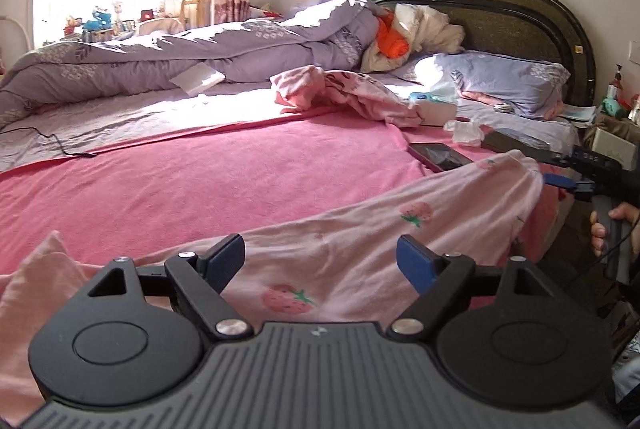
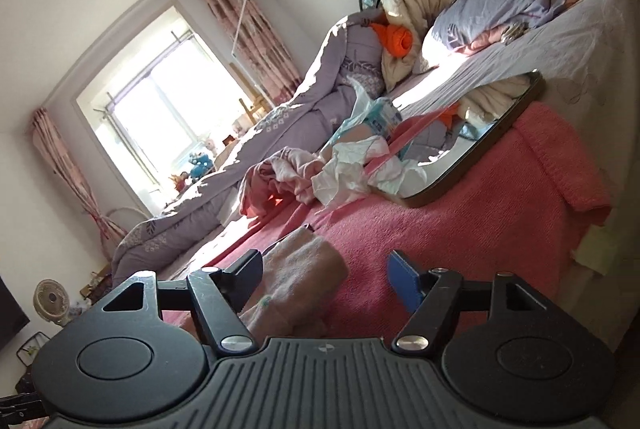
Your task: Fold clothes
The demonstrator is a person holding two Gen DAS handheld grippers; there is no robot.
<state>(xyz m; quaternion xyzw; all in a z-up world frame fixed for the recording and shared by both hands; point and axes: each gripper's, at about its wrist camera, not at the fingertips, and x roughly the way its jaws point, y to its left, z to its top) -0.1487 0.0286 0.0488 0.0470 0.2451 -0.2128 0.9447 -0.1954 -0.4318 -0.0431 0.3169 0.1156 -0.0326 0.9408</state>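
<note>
A pale pink garment with strawberry prints (image 1: 360,229) lies spread over the pink blanket (image 1: 200,181) on the bed. My left gripper (image 1: 320,261) hovers just above its near part, jaws wide open, with nothing pinched between them. At the garment's raised right end sits my right gripper (image 1: 560,183), held by a hand (image 1: 600,225). In the right wrist view the right gripper (image 2: 326,279) is open. A fold of the pink garment (image 2: 296,277) lies between its fingers, against the left one and clear of the blue right pad (image 2: 404,281).
More crumpled pink clothes (image 1: 340,93) lie mid-bed, with a dark phone (image 1: 438,157), tissues (image 1: 466,133) and a dark tablet (image 2: 480,157) near them. A purple duvet (image 1: 160,65) and a pillow (image 1: 512,81) fill the far side. A black cable (image 1: 60,145) trails at the left.
</note>
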